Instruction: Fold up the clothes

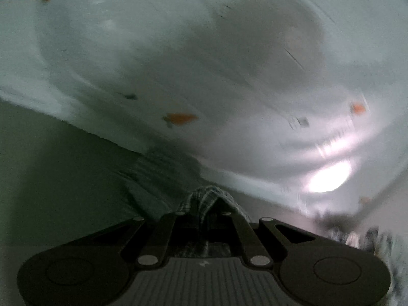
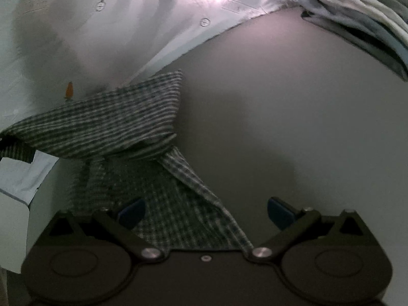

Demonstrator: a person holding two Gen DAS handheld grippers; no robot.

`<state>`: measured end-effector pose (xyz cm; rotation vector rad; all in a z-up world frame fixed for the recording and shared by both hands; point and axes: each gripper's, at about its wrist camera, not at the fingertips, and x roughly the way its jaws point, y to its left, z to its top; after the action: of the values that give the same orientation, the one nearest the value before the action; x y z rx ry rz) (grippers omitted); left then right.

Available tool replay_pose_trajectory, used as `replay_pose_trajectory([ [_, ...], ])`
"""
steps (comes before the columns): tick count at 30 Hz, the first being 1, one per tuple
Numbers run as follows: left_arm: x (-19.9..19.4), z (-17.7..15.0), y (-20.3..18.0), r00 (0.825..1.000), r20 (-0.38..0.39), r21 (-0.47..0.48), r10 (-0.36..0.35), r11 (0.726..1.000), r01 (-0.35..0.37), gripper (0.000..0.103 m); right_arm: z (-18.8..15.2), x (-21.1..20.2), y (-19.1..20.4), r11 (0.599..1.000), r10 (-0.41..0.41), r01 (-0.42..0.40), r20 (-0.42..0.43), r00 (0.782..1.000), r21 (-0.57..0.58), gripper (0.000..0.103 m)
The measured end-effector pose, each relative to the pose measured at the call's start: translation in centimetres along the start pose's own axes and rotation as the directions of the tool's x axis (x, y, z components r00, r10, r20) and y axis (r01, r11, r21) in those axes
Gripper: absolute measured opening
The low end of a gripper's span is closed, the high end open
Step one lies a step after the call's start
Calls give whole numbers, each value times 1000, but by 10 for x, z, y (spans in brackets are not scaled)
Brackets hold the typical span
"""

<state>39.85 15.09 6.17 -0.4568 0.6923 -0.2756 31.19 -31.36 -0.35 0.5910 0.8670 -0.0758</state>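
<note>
A green-and-white checked garment (image 2: 107, 122) lies on the grey table (image 2: 293, 102), one part lifted and drawn out to the left across the table's far edge. My left gripper (image 1: 204, 210) is shut on a bunched fold of this checked garment (image 1: 206, 199), held up above the table; its view is blurred by motion. My right gripper (image 2: 206, 213) is open, its blue pads (image 2: 132, 211) spread wide. The flat part of the garment lies beneath and between them, and neither pad presses on it.
A pile of folded light and blue clothes (image 2: 357, 7) sits at the table's far right. Beyond the table edge (image 2: 193, 48) is pale glossy floor (image 1: 127, 51) with small orange marks (image 1: 179, 118) and a bright glare. A white sheet-like thing (image 2: 20, 176) lies at the left.
</note>
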Motion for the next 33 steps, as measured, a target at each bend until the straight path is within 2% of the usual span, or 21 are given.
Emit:
replay_pose_trajectory([
  [4,-12,34,44,992,83,-74,95,993,-89,4,-6,-1,9,1000,-20,20,-7,1000,-24,103],
  [7,-12,50,82,970,111,-133,217,970,-202,4,-15,2,19,997,-47,45,-23,999,-66,103],
  [8,-7,51,99,960,90,-179,265,952,-246,6,-17,3,22,996,-50,48,-28,998,-79,103],
  [10,3,50,133,931,14,-279,364,896,-346,12,-22,4,27,994,-50,46,-39,998,-97,103],
  [11,6,46,147,915,-35,-305,401,868,-392,18,-24,5,29,993,-50,45,-44,998,-106,103],
  [13,7,31,162,888,-117,-304,446,835,-459,28,-27,4,33,990,-52,45,-48,997,-134,103],
  [14,4,20,161,880,-136,-283,455,833,-475,39,-28,3,35,987,-57,49,-48,997,-152,103],
  [16,-5,-11,148,878,-166,-207,449,855,-476,53,-29,3,36,981,-68,58,-50,996,-187,102],
  [19,-15,-65,115,891,-258,-70,373,913,-403,59,-35,-2,36,971,-91,78,-49,995,-225,94],
  [21,-24,-109,85,887,-333,20,321,943,-333,61,-40,-6,32,962,-104,88,-49,993,-258,86],
  [23,-33,-152,53,875,-394,101,280,960,-262,65,-46,-12,28,952,-106,88,-47,993,-294,81],
  [26,-44,-202,21,857,-443,162,265,963,-214,70,-55,-21,22,936,-86,62,-57,995,-348,72],
  [28,-50,-227,10,833,-474,198,286,956,-216,70,-63,-27,18,919,-69,36,-70,995,-394,64],
  [30,-58,-245,6,815,-477,232,328,942,-244,70,-71,-33,15,894,-55,11,-83,995,-449,61],
  [33,-72,-259,14,801,-474,197,365,931,-307,76,-87,-41,13,828,-53,-10,-98,994,-560,54],
])
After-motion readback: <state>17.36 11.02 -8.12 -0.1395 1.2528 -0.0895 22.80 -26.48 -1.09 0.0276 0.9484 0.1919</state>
